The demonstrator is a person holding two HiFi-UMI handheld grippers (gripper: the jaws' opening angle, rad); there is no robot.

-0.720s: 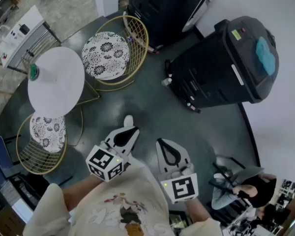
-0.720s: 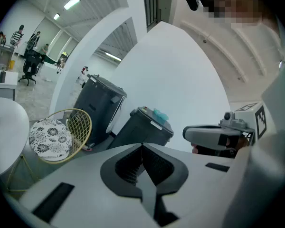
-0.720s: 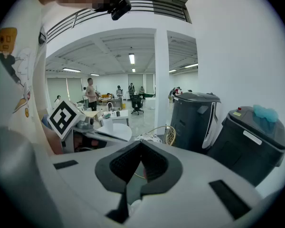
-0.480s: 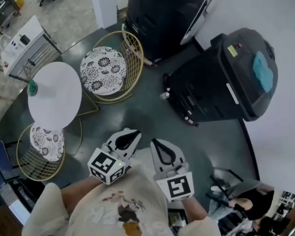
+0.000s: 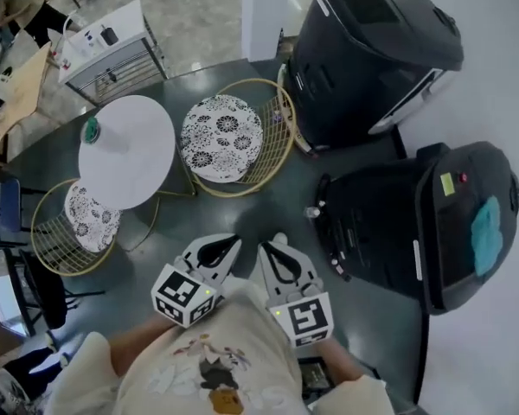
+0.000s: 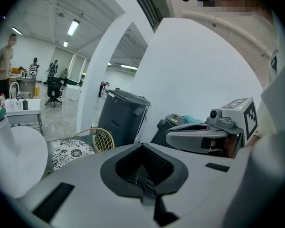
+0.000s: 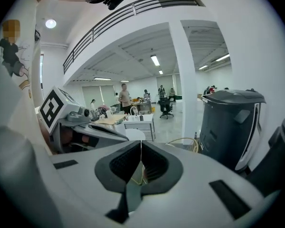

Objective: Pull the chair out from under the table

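A round white table stands to the upper left in the head view. A gold wire chair with a flowered cushion stands right beside it on the right. A second such chair sits at the table's lower left, with its seat partly under the tabletop. My left gripper and right gripper are held close to my body, side by side, well short of both chairs. Both are shut with nothing in them. The left gripper view shows the shut jaws with the nearer chair beyond them.
Two big black wheeled bins stand on the right, close to the nearer chair. A small green thing stands on the table. A white wire cart and a wooden table stand beyond. A person stands far off.
The head view has swung, so the table and chairs now sit further right and the bins lower. Both grippers have drawn closer together near my body and stay shut.
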